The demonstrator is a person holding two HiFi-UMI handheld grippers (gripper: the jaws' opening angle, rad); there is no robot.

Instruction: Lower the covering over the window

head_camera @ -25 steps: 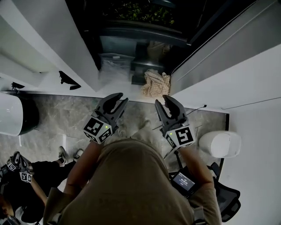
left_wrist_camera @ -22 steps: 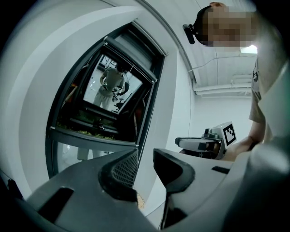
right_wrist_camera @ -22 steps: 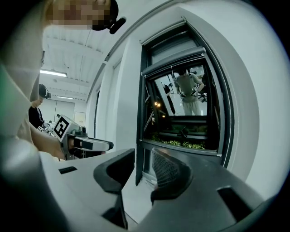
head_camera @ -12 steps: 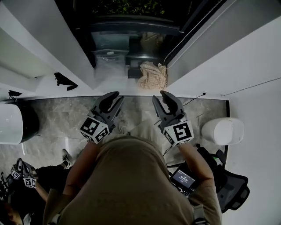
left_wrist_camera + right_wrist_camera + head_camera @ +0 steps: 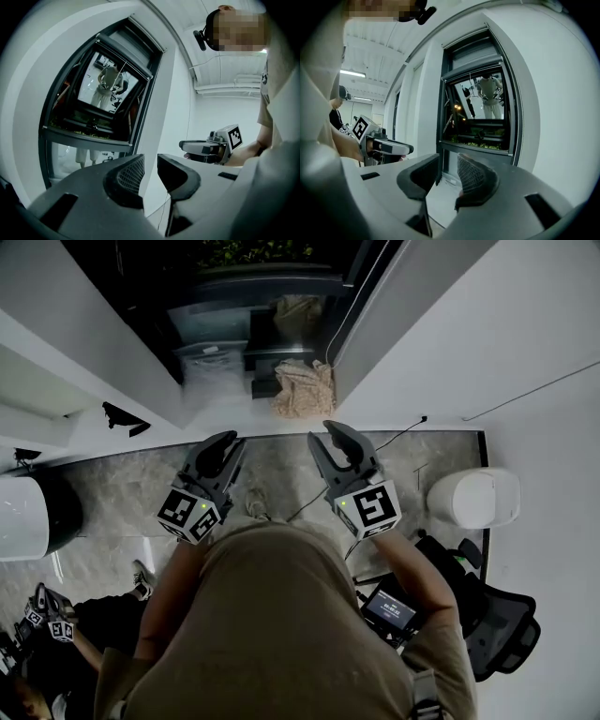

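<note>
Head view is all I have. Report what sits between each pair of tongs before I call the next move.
Observer: Left tongs: the jaws stand apart and have just been closing, with nothing between them.
Operator: Now the right pair.
Observer: Right tongs: the jaws are apart as well, and the gap is empty.
Operator: Give me the state of the window.
Observer: In the right gripper view the window has a dark, uncovered pane, and the reflection of a standing person shows in it.
</note>
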